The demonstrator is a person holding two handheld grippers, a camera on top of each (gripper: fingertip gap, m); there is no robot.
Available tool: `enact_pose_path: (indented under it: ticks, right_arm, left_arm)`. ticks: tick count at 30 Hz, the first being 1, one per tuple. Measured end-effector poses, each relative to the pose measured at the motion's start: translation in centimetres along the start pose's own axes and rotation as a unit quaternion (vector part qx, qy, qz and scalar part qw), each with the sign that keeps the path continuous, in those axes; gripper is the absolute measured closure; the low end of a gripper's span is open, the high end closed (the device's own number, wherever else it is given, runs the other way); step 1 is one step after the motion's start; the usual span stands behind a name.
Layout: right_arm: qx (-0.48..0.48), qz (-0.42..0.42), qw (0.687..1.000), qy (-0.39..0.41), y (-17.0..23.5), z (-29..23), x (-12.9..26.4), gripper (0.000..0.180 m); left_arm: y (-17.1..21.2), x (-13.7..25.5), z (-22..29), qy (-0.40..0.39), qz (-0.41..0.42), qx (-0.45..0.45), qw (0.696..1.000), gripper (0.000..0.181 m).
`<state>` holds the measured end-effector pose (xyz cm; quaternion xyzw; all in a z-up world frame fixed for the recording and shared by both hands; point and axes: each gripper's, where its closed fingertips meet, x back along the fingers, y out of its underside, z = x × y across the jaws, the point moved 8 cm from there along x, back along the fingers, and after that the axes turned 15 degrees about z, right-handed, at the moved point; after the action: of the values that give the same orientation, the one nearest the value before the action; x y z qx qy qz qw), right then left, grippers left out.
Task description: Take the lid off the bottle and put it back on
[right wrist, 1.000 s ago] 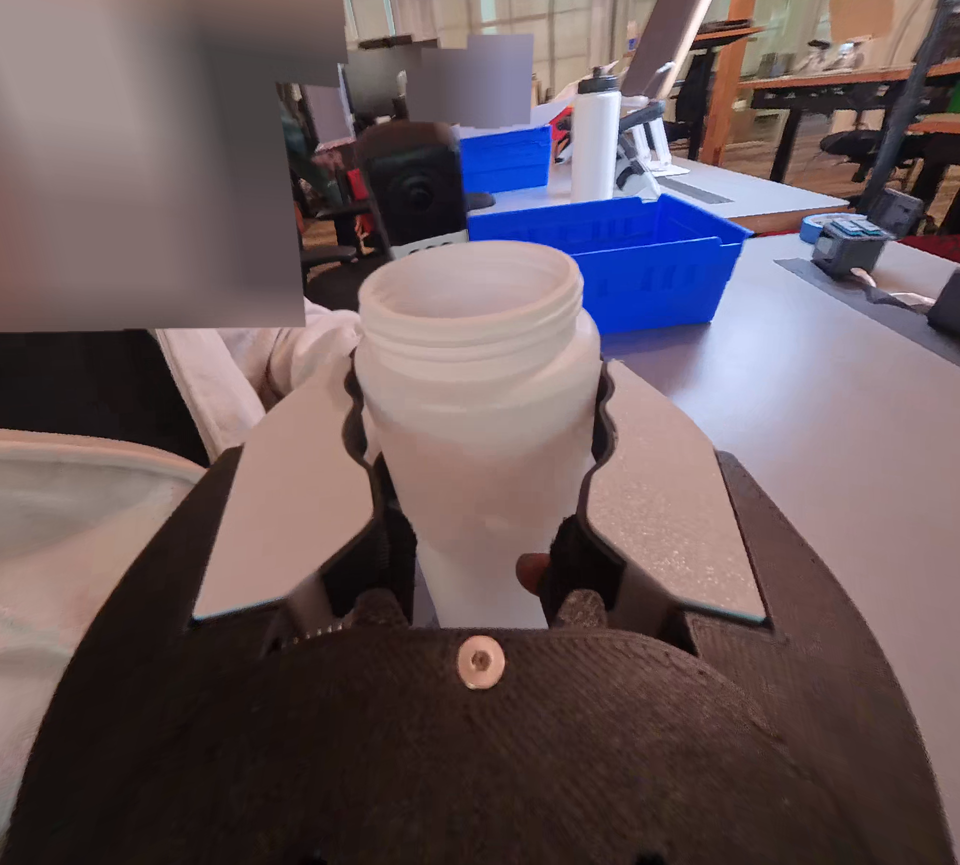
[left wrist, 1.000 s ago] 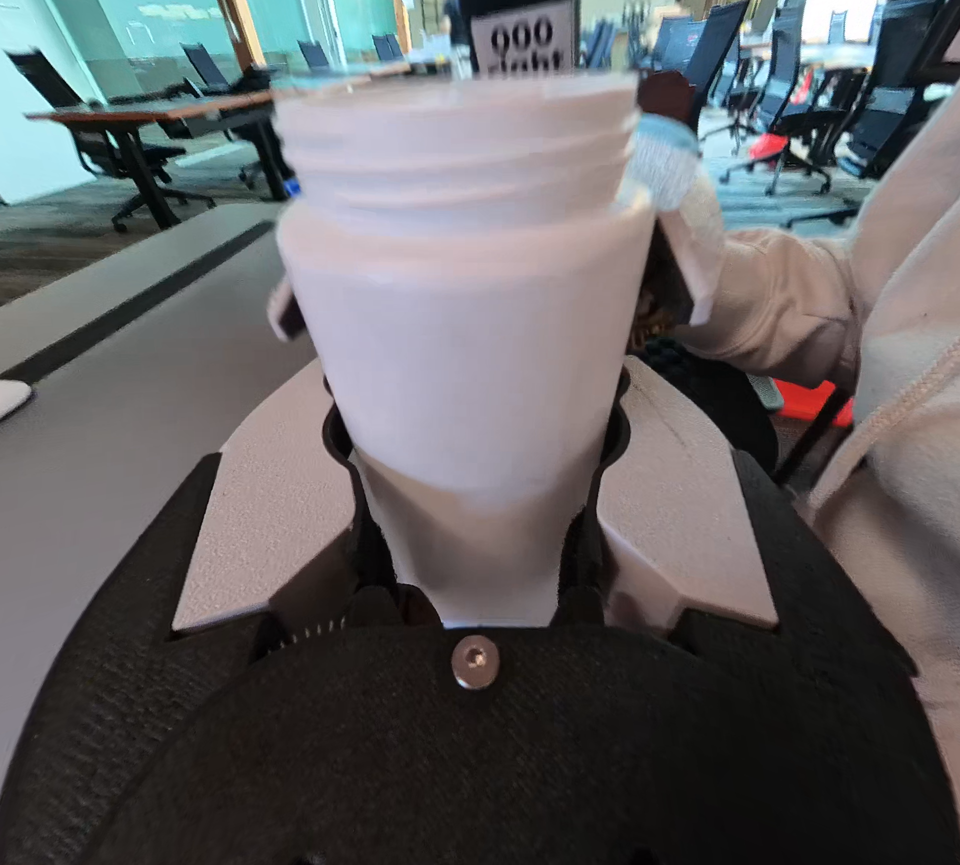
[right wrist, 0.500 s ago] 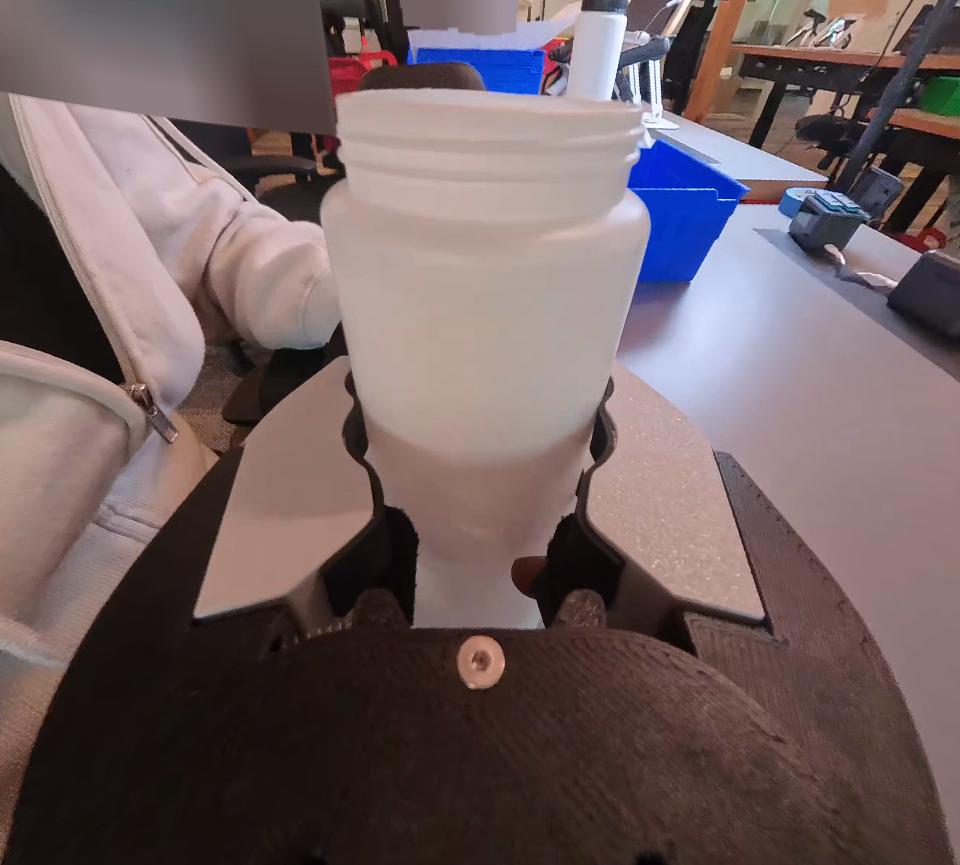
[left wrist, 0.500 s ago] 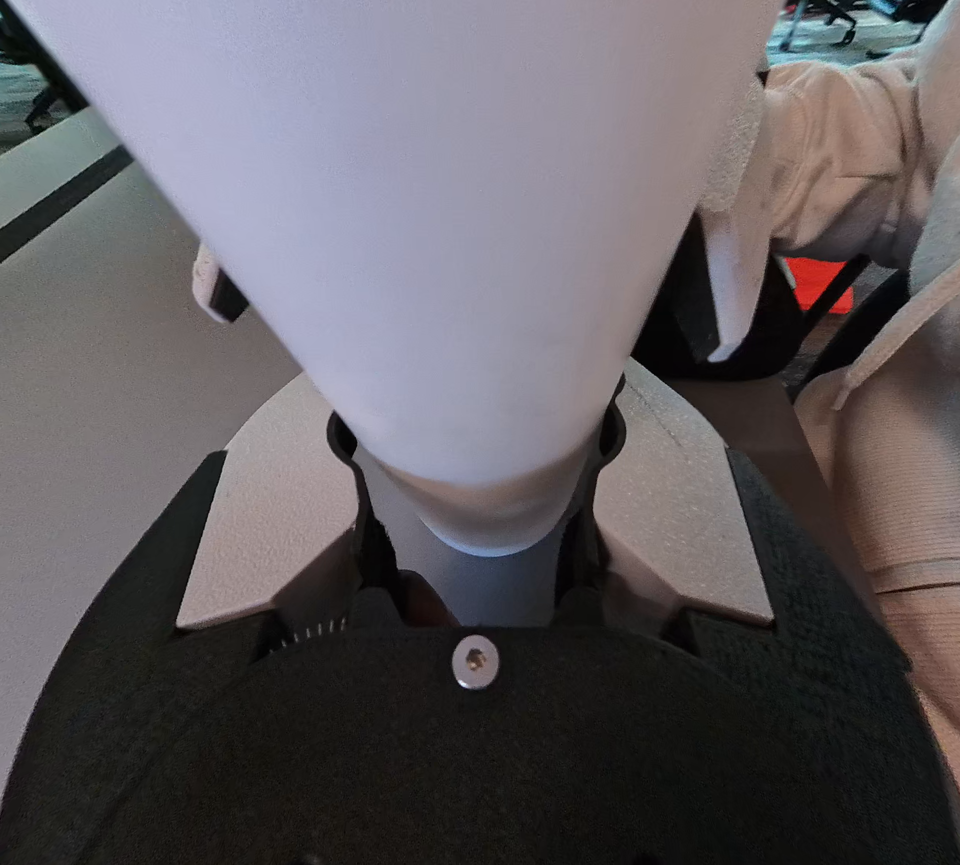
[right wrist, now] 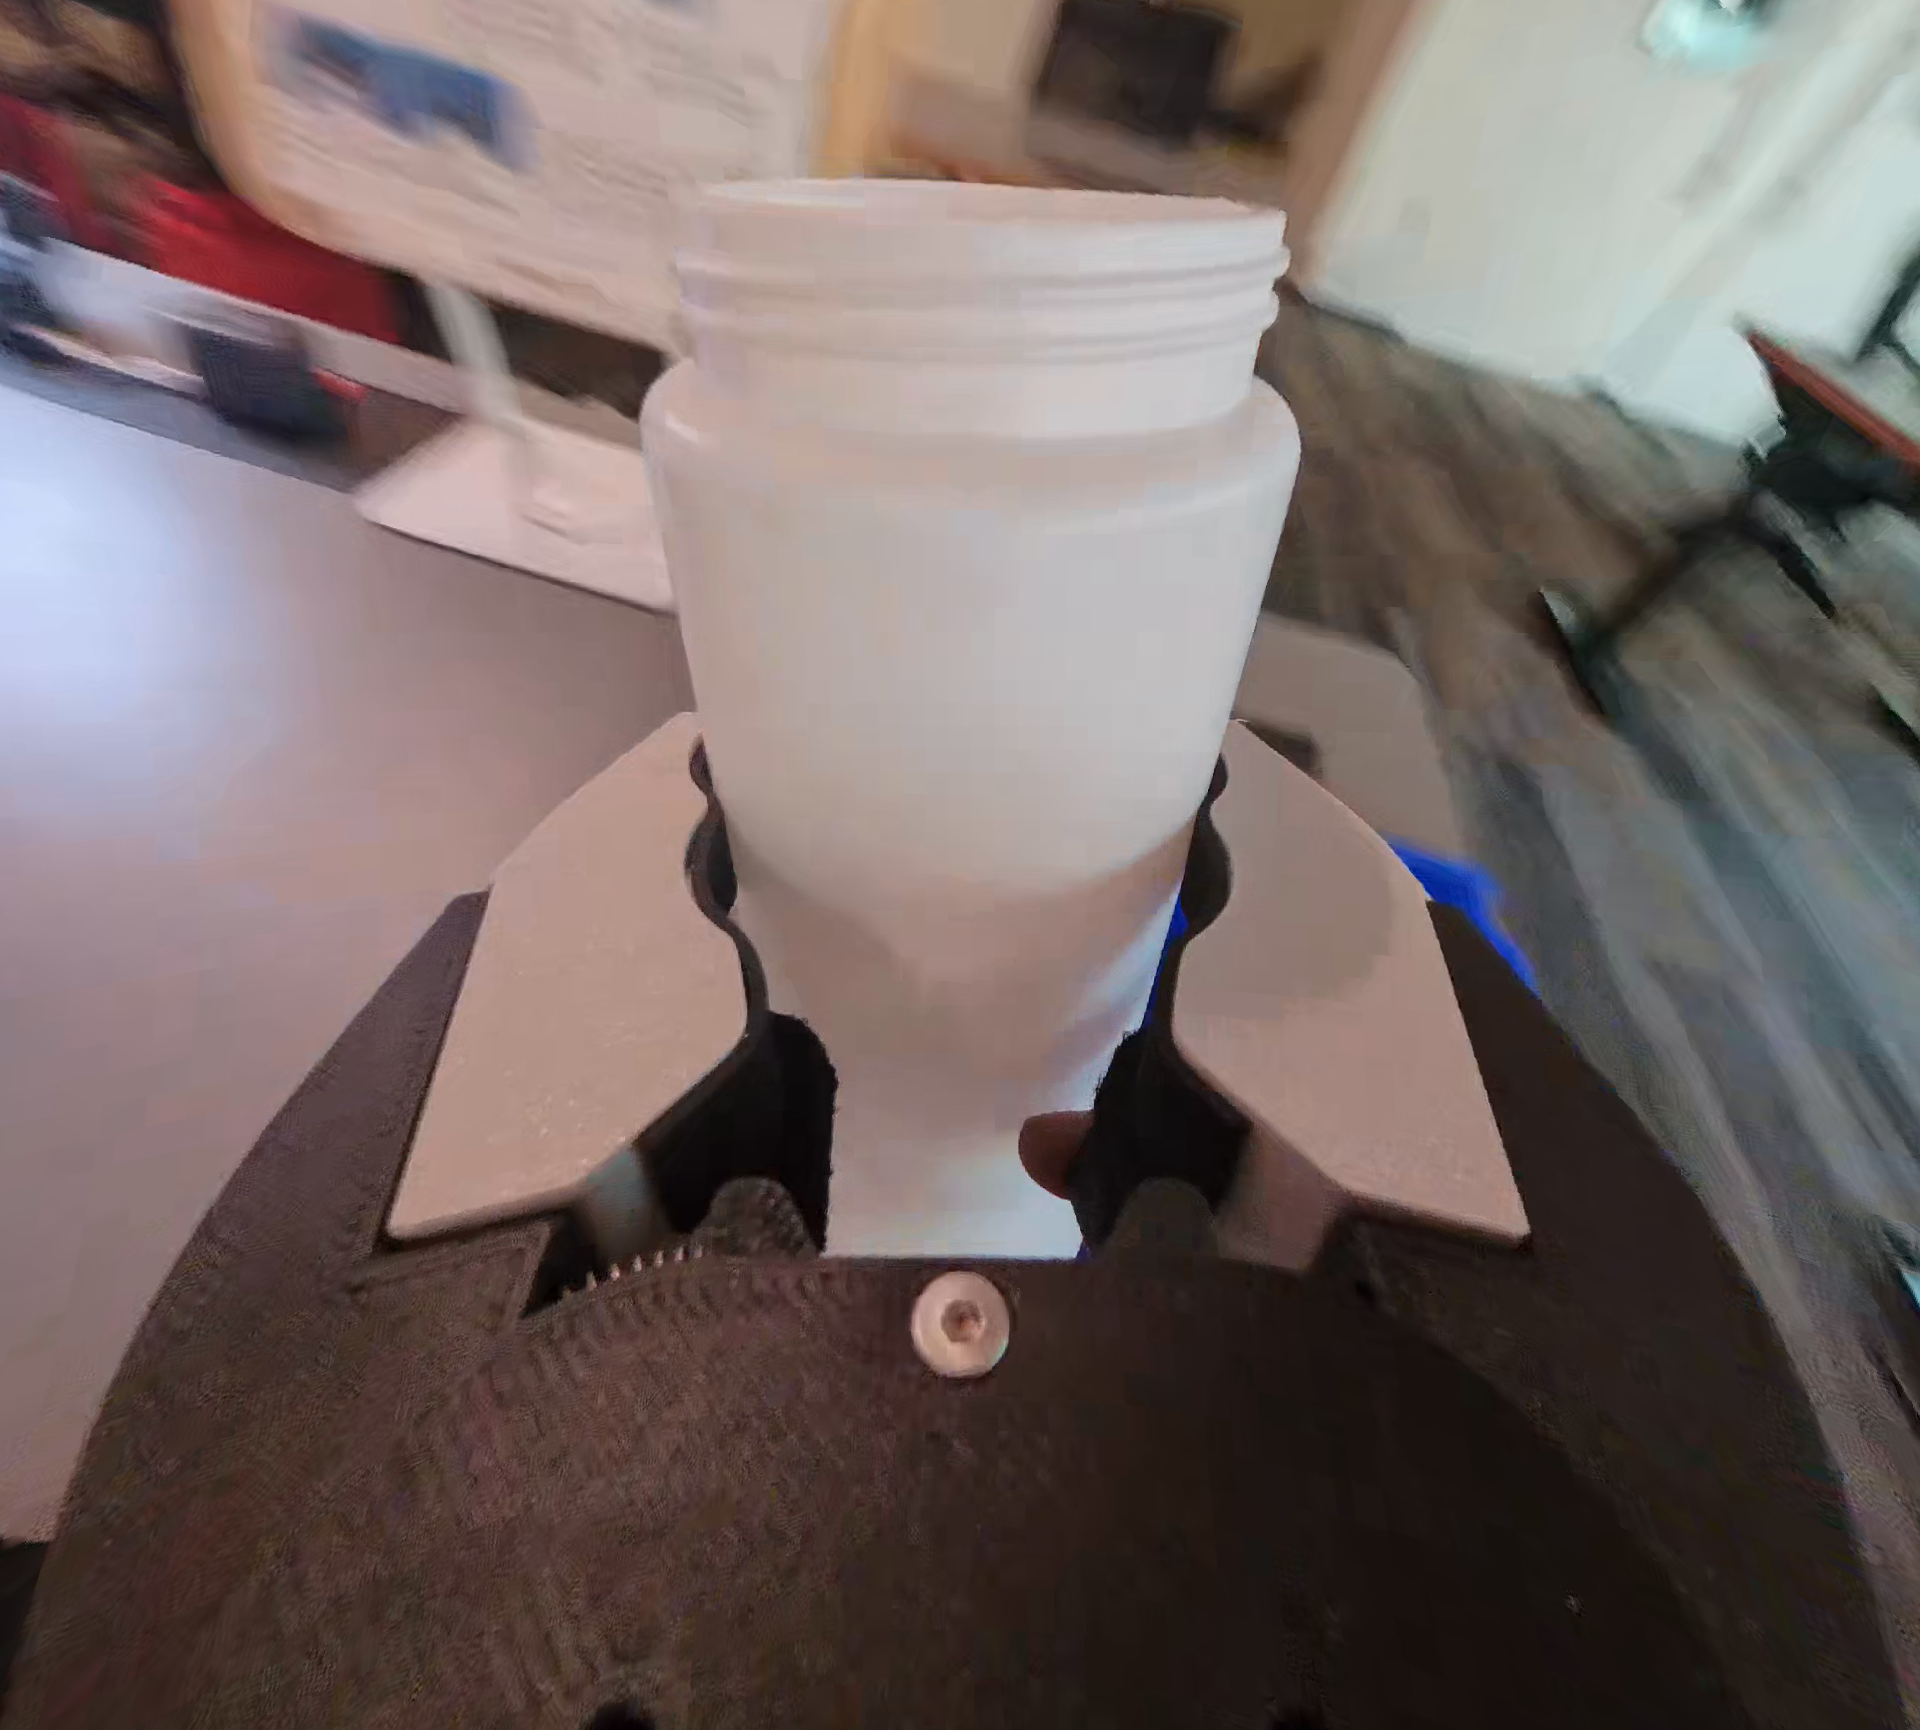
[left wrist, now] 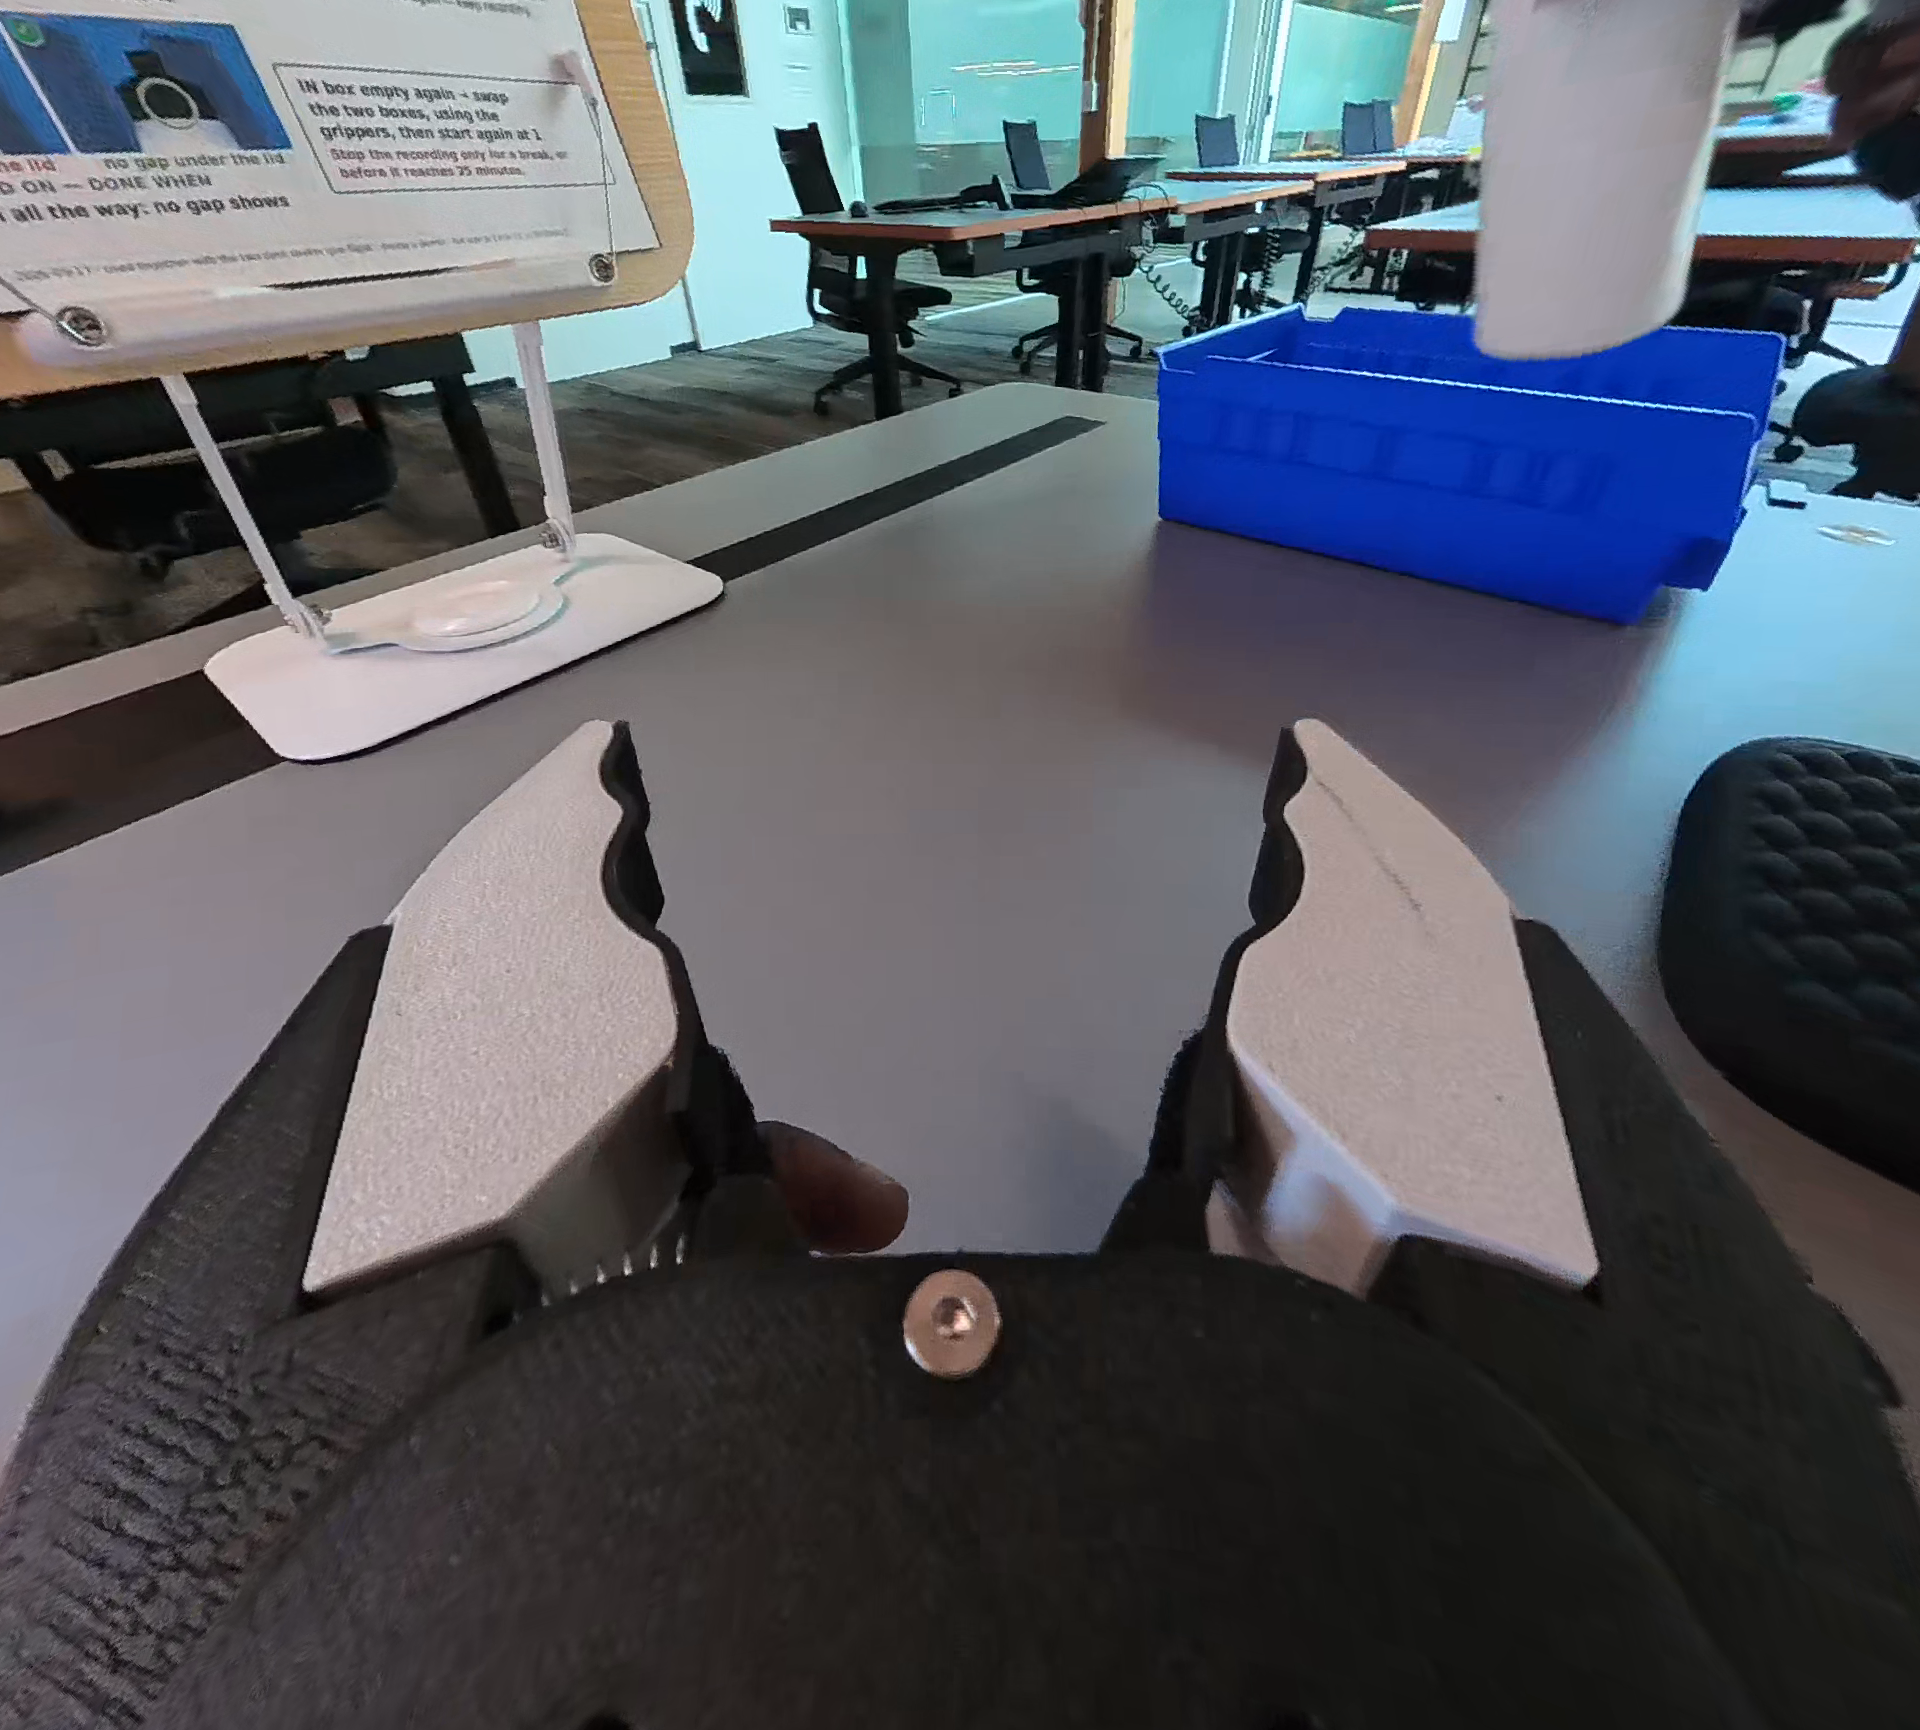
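Note:
My right gripper [right wrist: 956, 833] is shut on a white plastic bottle [right wrist: 966, 558]. The bottle stands upright between the fingers, with its threaded neck bare and no lid on it. The same bottle shows blurred at the top right of the left wrist view [left wrist: 1600, 80], held high above the table. My left gripper [left wrist: 951, 807] is open and empty, low over the grey table [left wrist: 935, 693]. No lid is in view.
A blue bin [left wrist: 1455, 454] sits on the table at the right. A white stand with an instruction sheet [left wrist: 312, 49] stands at the left, blurred in the right wrist view [right wrist: 499, 18]. A black textured pad [left wrist: 1808, 942] lies at the right edge. Office desks and chairs fill the background.
My left gripper has opened and let go of the bottle, which my right gripper now holds alone. The right gripper has swung fast with the bottle; its view is blurred.

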<state>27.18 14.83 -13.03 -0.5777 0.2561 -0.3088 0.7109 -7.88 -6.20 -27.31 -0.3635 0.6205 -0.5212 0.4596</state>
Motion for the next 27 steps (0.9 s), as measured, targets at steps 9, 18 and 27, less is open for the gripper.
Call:
enact_pose_path:
  ticks: [9,18,27]
  right_arm:
    - [-0.066,-0.386,0.919,0.039,13.6,8.8,-3.9,0.093]
    - [-0.084,-0.501,0.861,0.011,17.2,9.2,-5.8,0.093]
    - [-0.09,-0.438,0.894,0.038,16.0,9.5,-5.8,0.084]
  left_arm:
    - [0.7,-0.2,0.1,0.002,-0.019,-0.013,1.0,0.07]
    - [1.1,-0.3,-0.2,0.0,-0.033,-0.01,0.999,0.072]
    - [0.9,-0.2,-0.5,-0.006,-0.042,-0.028,0.999,0.073]
